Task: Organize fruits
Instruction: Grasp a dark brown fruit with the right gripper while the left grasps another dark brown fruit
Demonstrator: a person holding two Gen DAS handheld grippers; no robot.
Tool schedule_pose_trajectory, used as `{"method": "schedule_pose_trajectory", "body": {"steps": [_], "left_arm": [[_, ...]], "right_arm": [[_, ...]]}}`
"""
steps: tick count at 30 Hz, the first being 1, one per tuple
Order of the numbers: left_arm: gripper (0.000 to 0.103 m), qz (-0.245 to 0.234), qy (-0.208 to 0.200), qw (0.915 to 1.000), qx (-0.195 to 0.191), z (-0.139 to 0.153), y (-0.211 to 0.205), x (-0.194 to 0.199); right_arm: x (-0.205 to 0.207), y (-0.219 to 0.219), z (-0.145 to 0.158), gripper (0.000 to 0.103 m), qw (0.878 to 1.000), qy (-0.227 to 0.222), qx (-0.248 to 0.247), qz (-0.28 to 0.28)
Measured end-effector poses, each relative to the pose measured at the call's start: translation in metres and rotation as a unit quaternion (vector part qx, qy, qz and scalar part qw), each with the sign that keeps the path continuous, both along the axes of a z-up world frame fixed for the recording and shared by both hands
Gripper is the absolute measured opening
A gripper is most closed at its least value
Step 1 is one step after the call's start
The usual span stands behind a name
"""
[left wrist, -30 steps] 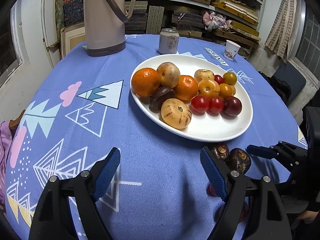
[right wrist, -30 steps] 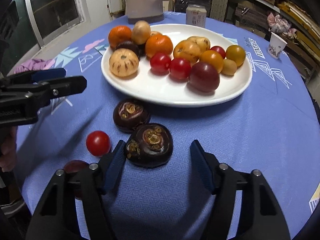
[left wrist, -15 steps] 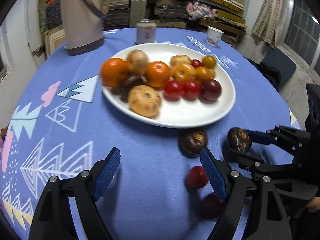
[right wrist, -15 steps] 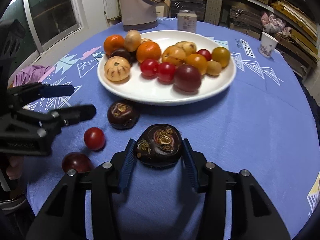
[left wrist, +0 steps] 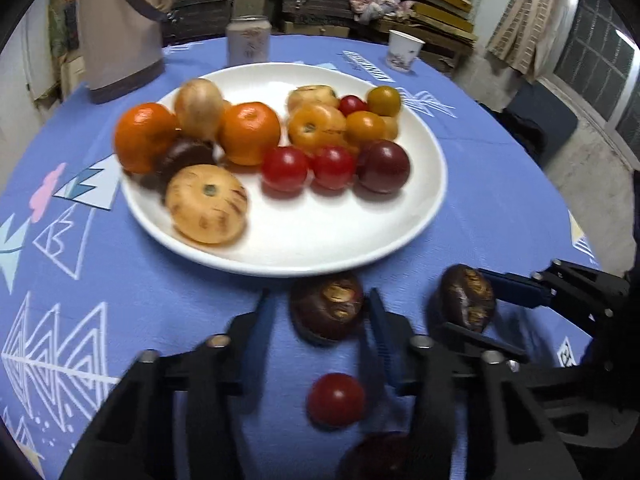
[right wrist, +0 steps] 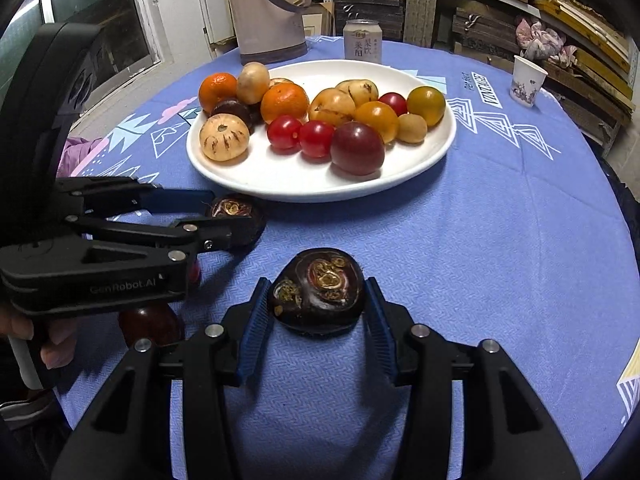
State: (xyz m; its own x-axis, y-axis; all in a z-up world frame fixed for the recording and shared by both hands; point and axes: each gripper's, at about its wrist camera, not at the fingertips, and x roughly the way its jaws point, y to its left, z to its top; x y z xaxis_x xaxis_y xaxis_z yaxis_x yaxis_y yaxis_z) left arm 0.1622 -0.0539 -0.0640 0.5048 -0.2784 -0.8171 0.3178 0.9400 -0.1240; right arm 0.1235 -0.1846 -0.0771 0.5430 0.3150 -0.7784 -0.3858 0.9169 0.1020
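Two dark purple, round, glossy fruits with tan crusty tops sit on the blue woven tablecloth point(right wrist: 500, 240), just in front of the white glazed plate point(right wrist: 400, 184). Right gripper point(right wrist: 318, 312) pinches the nearer dark fruit point(right wrist: 318, 294) between ribbed blue pads, both touching its sides. Left gripper point(left wrist: 316, 316) has just been closing, the second dark fruit point(left wrist: 326, 308) between its jaws; blur hides whether the pads press it, so grip unclear. A small smooth red tomato point(left wrist: 336, 398) lies behind that fruit, closer to the left gripper's body, a darker plum point(right wrist: 150, 322) beside it. The plate is piled with oranges, speckled tan fruits and tomatoes. Beyond it stand a can point(right wrist: 362, 44), a beige thermos point(right wrist: 268, 12) and a paper cup point(right wrist: 528, 80).
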Motion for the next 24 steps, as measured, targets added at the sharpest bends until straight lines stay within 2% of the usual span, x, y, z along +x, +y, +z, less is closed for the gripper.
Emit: {"method": "schedule_pose_trajectory", "body": {"steps": [3, 14, 24], "left_arm": [[0.039, -0.004, -0.013, 0.9998, 0.016, 0.000, -0.006, -0.004], [0.039, 0.017, -0.025, 0.9996, -0.001, 0.017, 0.017, -0.019], [0.038, 0.022, -0.057, 0.9982, 0.000, 0.040, 0.027, -0.026]], "right_arm": [[0.000, -0.001, 0.000, 0.046, 1.000, 0.001, 0.001, -0.003], [-0.006, -0.007, 0.010, 0.046, 1.000, -0.007, 0.010, -0.010], [-0.007, -0.008, 0.029, 0.046, 0.999, -0.027, 0.015, -0.009]]}}
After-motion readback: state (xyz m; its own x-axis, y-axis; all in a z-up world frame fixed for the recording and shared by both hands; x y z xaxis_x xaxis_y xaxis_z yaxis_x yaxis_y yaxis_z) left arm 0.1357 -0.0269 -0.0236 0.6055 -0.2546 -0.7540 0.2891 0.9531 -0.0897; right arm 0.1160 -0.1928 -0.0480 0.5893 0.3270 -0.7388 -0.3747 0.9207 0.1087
